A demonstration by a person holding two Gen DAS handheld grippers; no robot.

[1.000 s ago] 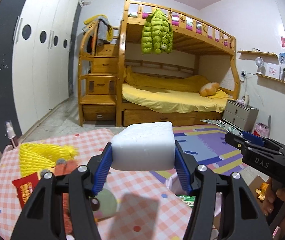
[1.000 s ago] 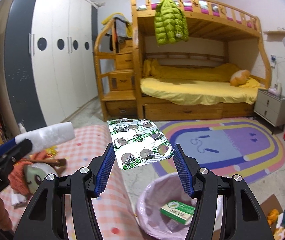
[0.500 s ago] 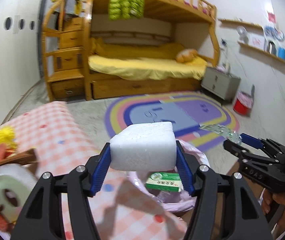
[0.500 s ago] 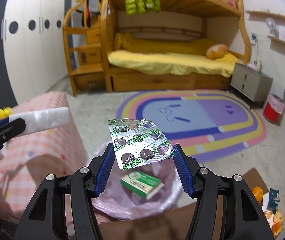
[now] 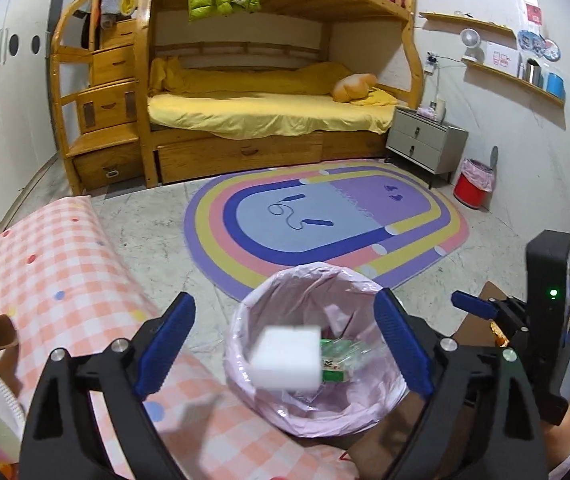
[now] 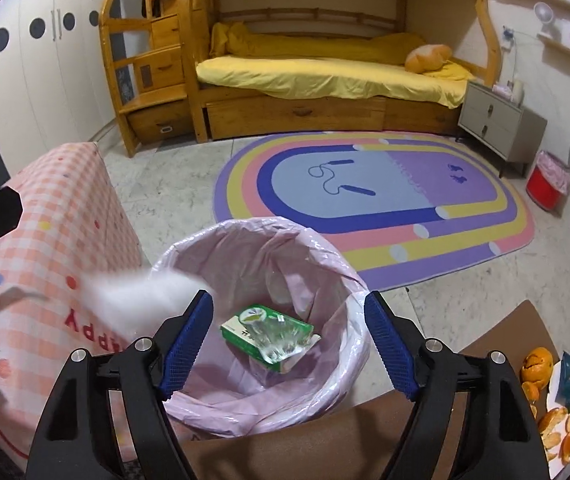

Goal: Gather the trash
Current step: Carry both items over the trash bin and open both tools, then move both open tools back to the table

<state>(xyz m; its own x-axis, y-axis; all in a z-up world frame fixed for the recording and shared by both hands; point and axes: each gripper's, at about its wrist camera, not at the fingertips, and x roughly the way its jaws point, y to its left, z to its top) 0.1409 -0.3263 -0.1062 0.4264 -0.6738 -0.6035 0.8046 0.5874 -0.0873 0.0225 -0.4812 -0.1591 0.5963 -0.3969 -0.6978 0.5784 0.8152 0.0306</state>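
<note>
Above the pink-lined bin [image 5: 365, 404], both grippers' fingers [image 5: 401, 344] [image 6: 389, 344] are seen opening, gripping nothing; a white foam block [image 5: 289, 358] is caught mid-air.

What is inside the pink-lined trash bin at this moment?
Inside the pink-lined trash bin: a green-and-white box with a crumpled blister pack on it. A white foam block, blurred, is over the opening. The bin's bottom beneath them is covered.
</note>
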